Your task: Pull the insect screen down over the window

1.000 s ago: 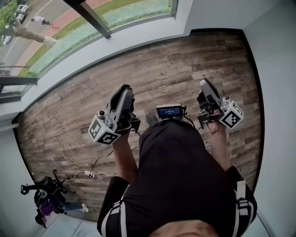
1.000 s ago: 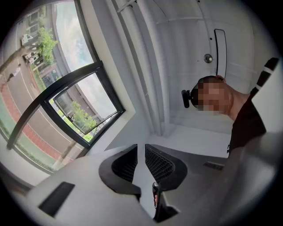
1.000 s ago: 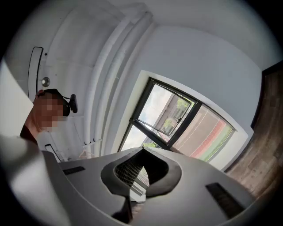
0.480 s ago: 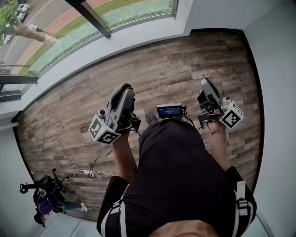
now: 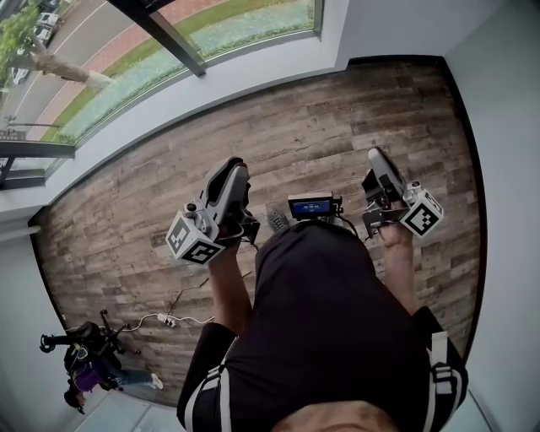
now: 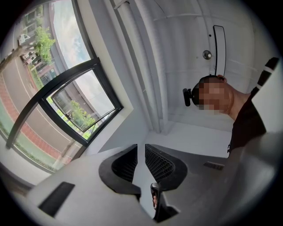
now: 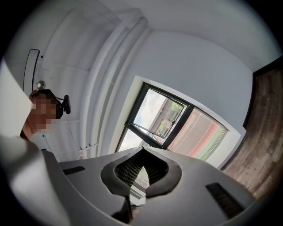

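Screen: no view shows it drawn, so I judge it rolled up at the head of the window (image 5: 253,21), out of sight above. The window runs along the wall ahead and to the left, its long axis following that wall; a stretch of wood floor (image 5: 337,118) lies between it and the person. Both arms are held low, well apart from the glass. The left hand-held gripper (image 5: 235,167) is the nearer, jaws parted by a slit with nothing between; the right hand-held gripper (image 5: 377,157) has its tips pressed together, empty
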